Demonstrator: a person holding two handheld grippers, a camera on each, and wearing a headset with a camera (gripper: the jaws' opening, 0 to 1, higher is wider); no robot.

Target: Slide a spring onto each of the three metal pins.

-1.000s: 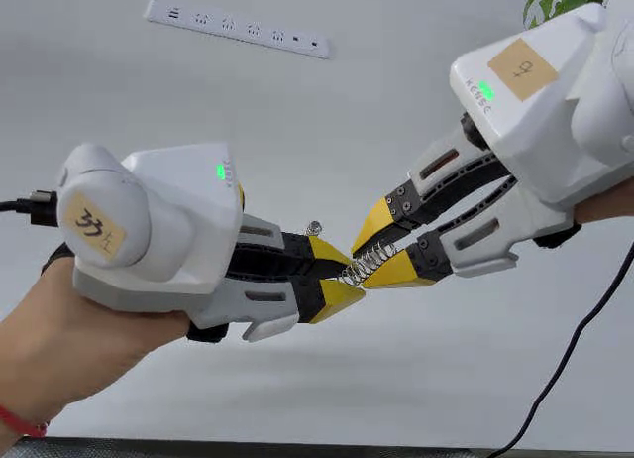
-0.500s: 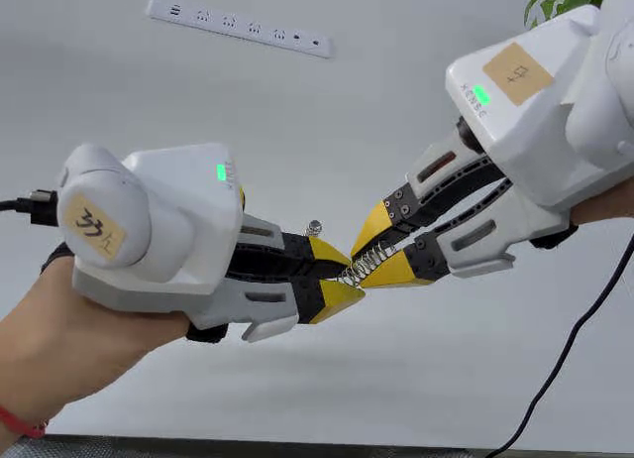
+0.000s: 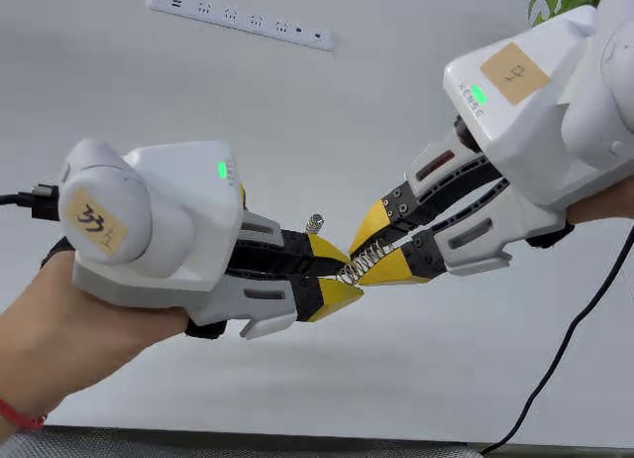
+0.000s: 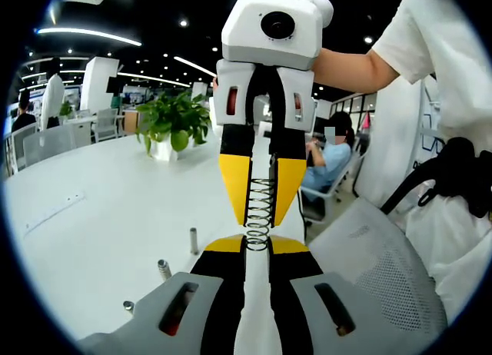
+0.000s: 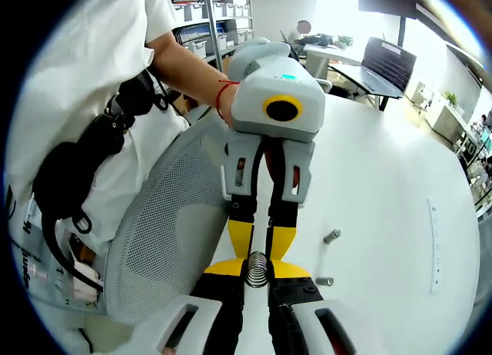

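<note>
My left gripper (image 3: 339,282) and right gripper (image 3: 374,255) meet tip to tip above the white table (image 3: 297,131). The right gripper is shut on a steel coil spring (image 3: 363,262) that lies along its yellow jaws. In the left gripper view the spring (image 4: 259,209) runs from the right gripper's jaws down into my left gripper (image 4: 255,246), which is shut. It appears to pinch a thin metal pin (image 5: 267,230), mostly hidden inside the coil. The right gripper view looks down the spring (image 5: 256,269) end-on between its own jaws (image 5: 257,272).
Three short metal pieces stand on the table below: a bare pin (image 4: 194,240), a ridged one (image 4: 164,269) and a low one (image 4: 127,306). One of them (image 3: 314,223) pokes up behind the left gripper. A power strip (image 3: 238,20) lies far back; a cable (image 3: 575,329) hangs at right.
The right gripper has edged slightly toward the left gripper with the spring. Both holds are unchanged, and the head camera has shifted a little.
</note>
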